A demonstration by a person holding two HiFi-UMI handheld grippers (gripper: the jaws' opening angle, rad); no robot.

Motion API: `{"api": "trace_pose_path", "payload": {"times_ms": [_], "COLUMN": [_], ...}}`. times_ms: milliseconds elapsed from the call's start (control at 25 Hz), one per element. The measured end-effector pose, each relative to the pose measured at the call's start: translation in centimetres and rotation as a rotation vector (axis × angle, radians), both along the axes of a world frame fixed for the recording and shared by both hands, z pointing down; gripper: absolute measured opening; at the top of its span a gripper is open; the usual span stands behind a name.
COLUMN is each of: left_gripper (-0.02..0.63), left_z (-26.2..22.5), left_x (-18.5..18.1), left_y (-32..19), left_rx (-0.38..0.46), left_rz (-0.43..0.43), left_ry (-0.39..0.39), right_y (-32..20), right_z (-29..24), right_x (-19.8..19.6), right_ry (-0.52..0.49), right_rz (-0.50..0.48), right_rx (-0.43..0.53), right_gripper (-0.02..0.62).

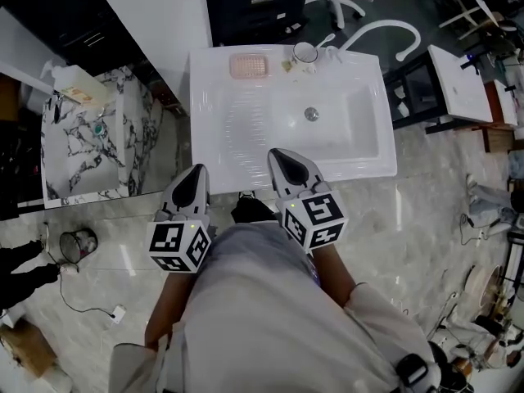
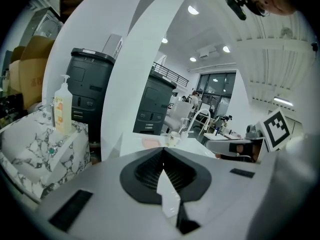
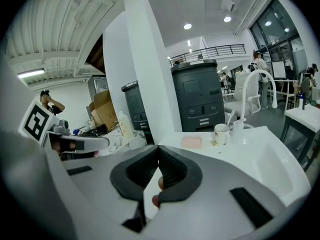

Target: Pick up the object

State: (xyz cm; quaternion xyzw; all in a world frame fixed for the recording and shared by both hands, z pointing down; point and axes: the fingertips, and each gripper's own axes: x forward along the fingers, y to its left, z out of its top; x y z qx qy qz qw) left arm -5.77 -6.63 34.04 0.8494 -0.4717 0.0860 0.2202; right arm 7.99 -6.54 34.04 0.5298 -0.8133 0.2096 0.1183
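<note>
Before the white ceramic washbasin [image 1: 214, 142], the left gripper [image 1: 194, 177] and right gripper [image 1: 286, 160] hover, jaws closed and empty. The likely object, a flat pink soap bar [image 1: 248, 65], lies beyond reach on the far rim.

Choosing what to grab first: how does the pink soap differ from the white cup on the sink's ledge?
The pink soap lies flat and rectangular; the white cup stands upright, round and open-topped. The soap is bare on top; a thin stick-like item leans out of the cup. In the head view the soap is left of the cup. Both rest on the white sink's back ledge, apart.
</note>
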Motion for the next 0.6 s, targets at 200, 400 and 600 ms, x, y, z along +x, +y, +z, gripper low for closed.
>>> {"api": "trace_pose_path", "payload": {"times_ms": [200,400,600], "left_gripper": [0.003,0.003,0.003], "left_z": [-0.1,0.3,0.9], "left_x": [2.1,4.0,4.6], "left_y": [-2.2,-3.3,-3.1], "left_rx": [0.006,0.01,-0.015], "left_rz": [-0.021,-0.037,-0.057], "left_ry": [-0.009,-0.018,-0.007], "right_y": [-2.6,-4.4,-5.0], "right_z": [0.3,1.2,2.1], "right_x": [2.0,3.7,4.1], "right_ry": [0.0,0.018,0.055], "right_rz": [-0.027,-0.063,-0.098], "right_rx": [0.008,0.01,0.006], "right_gripper": [0.011,0.011,0.011]}}
